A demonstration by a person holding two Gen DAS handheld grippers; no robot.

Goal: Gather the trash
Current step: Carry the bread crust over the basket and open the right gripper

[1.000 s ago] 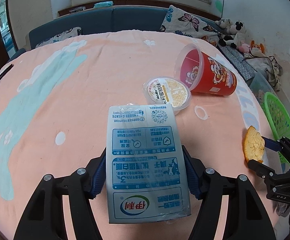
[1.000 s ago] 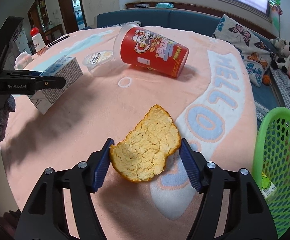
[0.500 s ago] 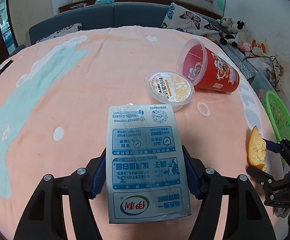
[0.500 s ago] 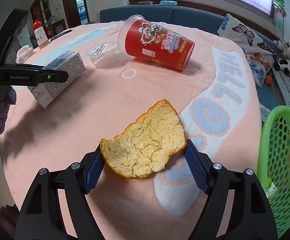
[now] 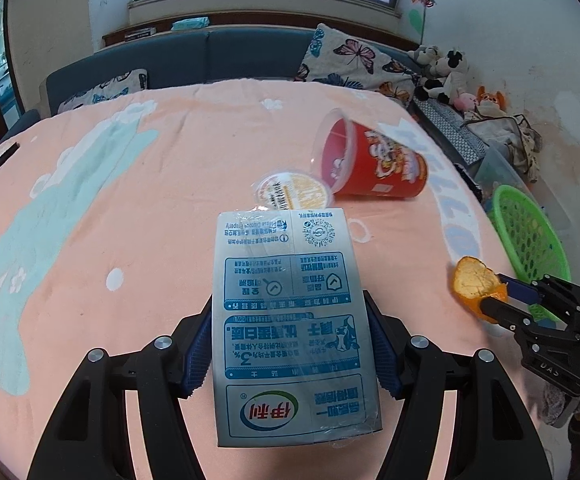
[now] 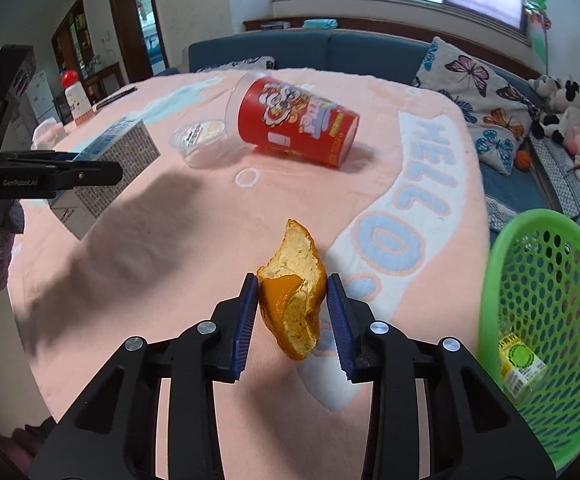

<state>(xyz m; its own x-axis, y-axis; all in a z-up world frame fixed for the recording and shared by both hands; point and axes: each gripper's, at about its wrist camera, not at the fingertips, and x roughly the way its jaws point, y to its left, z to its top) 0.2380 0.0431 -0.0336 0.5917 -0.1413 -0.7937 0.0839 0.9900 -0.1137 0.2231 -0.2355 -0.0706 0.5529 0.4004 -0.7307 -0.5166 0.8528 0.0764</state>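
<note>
A blue-and-white milk carton (image 5: pixel 294 320) is clamped between the pads of my left gripper (image 5: pixel 290 344), raised above the peach tablecloth. The right wrist view shows the same carton (image 6: pixel 129 148) in that gripper (image 6: pixel 89 172) at the left. My right gripper (image 6: pixel 292 300) is shut on a piece of orange peel (image 6: pixel 294 272), which is folded upright between the blue pads and off the cloth. In the left wrist view the peel (image 5: pixel 470 280) shows at the tip of the right gripper (image 5: pixel 502 300). A green mesh basket (image 6: pixel 490 280) stands just right of the table edge.
A red snack cup (image 6: pixel 298 124) lies on its side mid-table, with a small lidded plastic cup (image 6: pixel 199 136) beside its mouth. A yellow-green carton (image 6: pixel 520 364) lies inside the basket. Behind the table are a blue sofa (image 5: pixel 209 56), butterfly pillows and plush toys. A red-capped bottle (image 6: pixel 71 92) stands far left.
The right jaws closed on the orange peel, folding it from flat to upright, and lifted it off the cloth. The left gripper rose slightly with the milk carton.
</note>
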